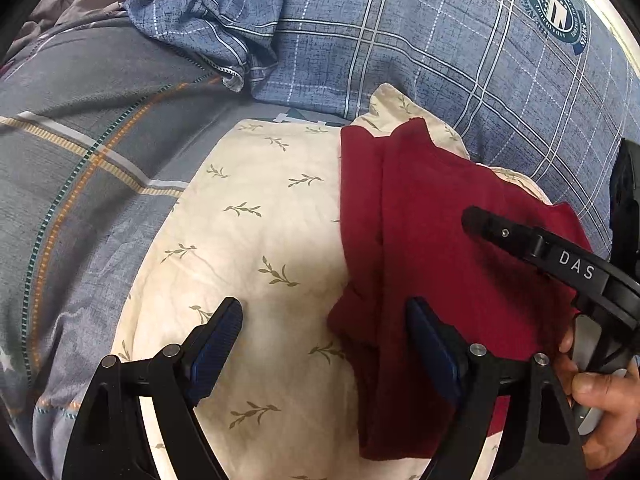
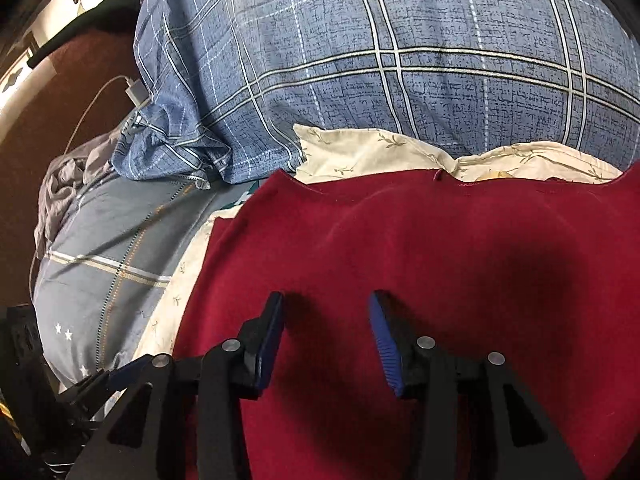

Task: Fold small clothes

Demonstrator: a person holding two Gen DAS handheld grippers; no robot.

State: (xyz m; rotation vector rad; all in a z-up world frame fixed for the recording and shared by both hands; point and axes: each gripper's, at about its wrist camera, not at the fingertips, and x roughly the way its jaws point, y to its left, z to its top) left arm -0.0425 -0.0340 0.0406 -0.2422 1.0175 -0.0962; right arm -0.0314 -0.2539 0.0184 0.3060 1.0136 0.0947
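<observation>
A dark red garment (image 1: 444,240) lies partly folded on a cream leaf-print cloth (image 1: 256,240). In the right wrist view the red garment (image 2: 400,240) fills the foreground, its neckline at the far edge. My left gripper (image 1: 324,320) is open and empty, hovering over the garment's left edge, one finger over the cream cloth and the other over the red fabric. My right gripper (image 2: 326,320) is open and empty just above the middle of the garment. The right gripper's black finger (image 1: 532,244) also shows in the left wrist view, over the garment's right part.
A blue plaid pillow (image 2: 400,60) lies just behind the garment. A grey plaid bedsheet (image 1: 80,160) spreads to the left. A white charger with its cable (image 2: 136,94) lies at the far left. The cream cloth (image 2: 360,152) shows beyond the neckline.
</observation>
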